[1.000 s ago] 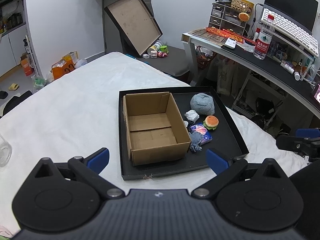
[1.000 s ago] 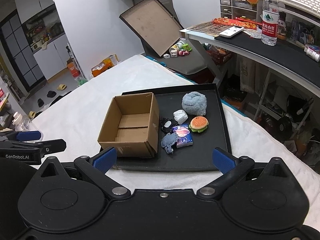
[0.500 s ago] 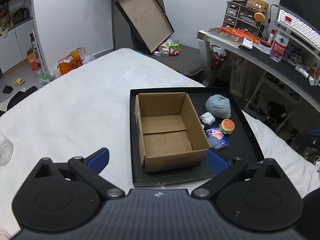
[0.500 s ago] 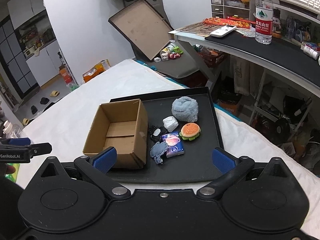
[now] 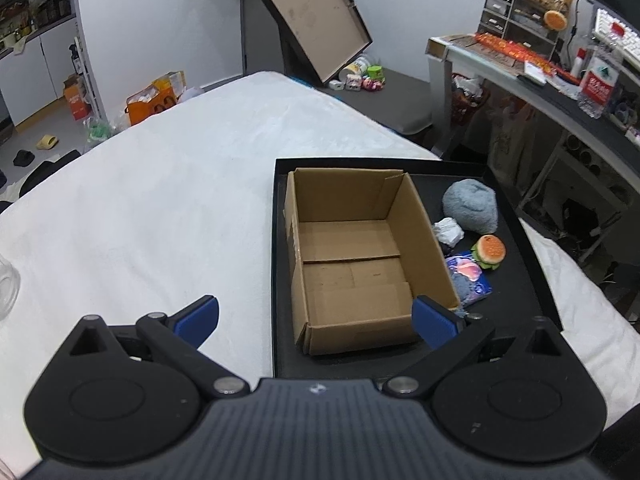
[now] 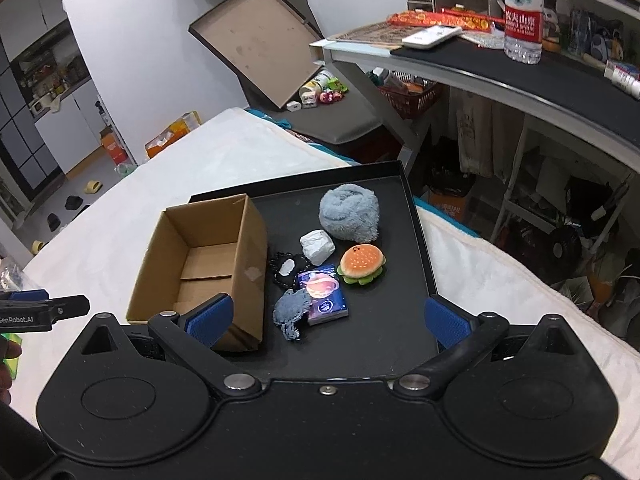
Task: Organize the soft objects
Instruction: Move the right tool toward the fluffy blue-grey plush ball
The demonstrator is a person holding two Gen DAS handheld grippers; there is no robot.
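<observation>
Both grippers had moved nearer the tray [image 6: 416, 220]; left gripper [image 5: 316, 318] and right gripper [image 6: 326, 314] were spread, empty. Soft toys [image 6: 349, 211] lay right of the empty box [image 5: 356, 256], so sorting had not started.

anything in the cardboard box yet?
No. The box shows only its bare floor; the burger toy and blue plush sit beside it on the tray.

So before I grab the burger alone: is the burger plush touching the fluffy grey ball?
Apart. The right wrist view shows bare black tray between the burger plush and the fluffy grey ball.
</observation>
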